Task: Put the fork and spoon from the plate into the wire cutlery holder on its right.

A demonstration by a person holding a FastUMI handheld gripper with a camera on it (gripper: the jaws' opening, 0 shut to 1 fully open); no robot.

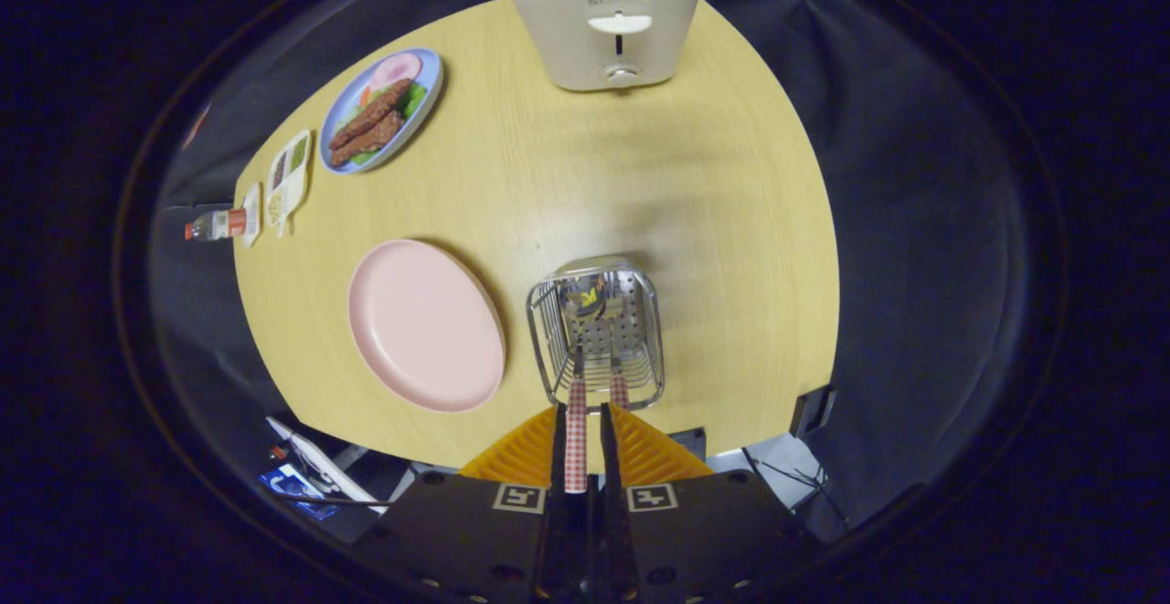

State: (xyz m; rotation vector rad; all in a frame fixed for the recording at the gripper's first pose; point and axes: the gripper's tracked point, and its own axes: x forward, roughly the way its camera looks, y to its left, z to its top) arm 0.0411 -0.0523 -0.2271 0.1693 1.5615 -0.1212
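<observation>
You have a light wooden table [567, 174] carrying a white toaster [603, 24] at its far end, a blue plate of food [382, 111], a small divided dish [288, 174] and a bottle [217, 225] beside it. Nearer to you sit a bare pink plate [425, 325] and, just to its right, the wire cutlery holder [596, 330].

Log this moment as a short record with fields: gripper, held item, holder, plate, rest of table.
gripper: above the holder, fingers shut on a checked handle
held item: utensil with checked handle, working end down inside the holder; fork or spoon, cannot tell
holder: wire basket just ahead of the fingers, right of the plate; a second checked handle stands in it
plate: pink, nothing on it
rest of table: toaster at the far edge; blue plate of food, small tray and bottle beyond the pink plate
</observation>
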